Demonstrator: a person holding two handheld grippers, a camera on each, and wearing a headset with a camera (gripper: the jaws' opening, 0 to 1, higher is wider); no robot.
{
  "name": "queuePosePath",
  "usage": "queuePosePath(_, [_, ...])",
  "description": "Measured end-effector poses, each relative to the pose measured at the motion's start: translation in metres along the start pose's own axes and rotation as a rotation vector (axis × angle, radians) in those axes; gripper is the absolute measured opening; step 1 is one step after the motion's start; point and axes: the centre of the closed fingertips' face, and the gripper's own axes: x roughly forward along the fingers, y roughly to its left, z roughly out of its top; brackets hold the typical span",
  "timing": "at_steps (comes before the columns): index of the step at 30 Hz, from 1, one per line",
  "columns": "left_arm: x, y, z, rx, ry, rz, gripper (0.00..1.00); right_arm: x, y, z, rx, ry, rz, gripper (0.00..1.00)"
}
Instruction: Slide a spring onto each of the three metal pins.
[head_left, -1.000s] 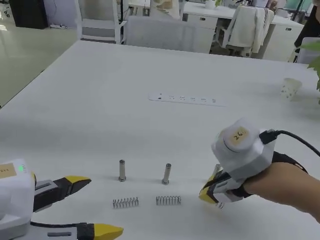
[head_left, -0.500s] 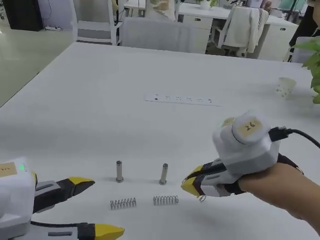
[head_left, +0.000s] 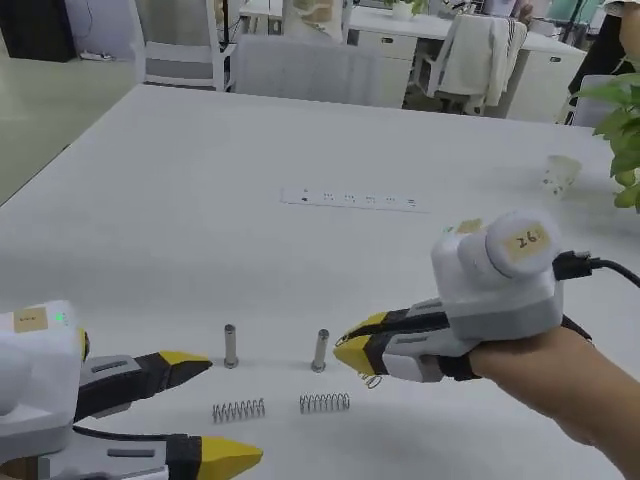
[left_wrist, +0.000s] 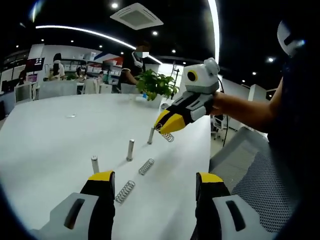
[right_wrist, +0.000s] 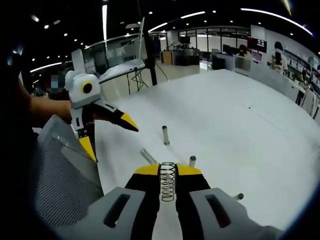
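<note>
Spring (right_wrist: 168, 181): thin wire coil pinched in right gripper (head_left: 345, 352) jaws.
Loose springs (head_left: 238, 409): two, flat on tabletop (head_left: 300, 130).
Pins (head_left: 230, 345): upright metal cylinders.
Left gripper (left_wrist: 156, 177): jaws wide.

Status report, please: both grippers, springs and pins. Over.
Right gripper shut on a small coiled steel spring. Left gripper open. Three upright grey metal pins bare; two more springs lie on the white table. No obstacle seen.

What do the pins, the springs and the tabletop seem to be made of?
The pins: dull grey metal by the look, smooth, with a faint sheen. The springs: thin coiled wire, silvery, likely steel. The tabletop: matte white, probably laminate; the pictures leave it open.
</note>
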Motion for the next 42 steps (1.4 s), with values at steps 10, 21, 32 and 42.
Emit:
queuePosePath(10, [0.007, -0.006, 0.025, -0.037, -0.063, -0.069, 0.57, -0.003, 0.013, 0.027, 0.004, -0.080, 0.026, 0.08])
queuePosePath(21, [0.024, -0.019, 0.036, -0.015, -0.059, -0.142, 0.50, -0.002, 0.026, 0.042, 0.022, -0.136, 0.066, 0.08])
queuePosePath(32, [0.032, -0.023, 0.049, -0.075, -0.111, -0.192, 0.37, -0.001, 0.037, 0.052, 0.038, -0.170, 0.104, 0.08])
queuePosePath(42, [0.037, -0.028, 0.050, -0.087, -0.115, -0.211, 0.28, 0.003, 0.045, 0.058, 0.032, -0.185, 0.125, 0.08])
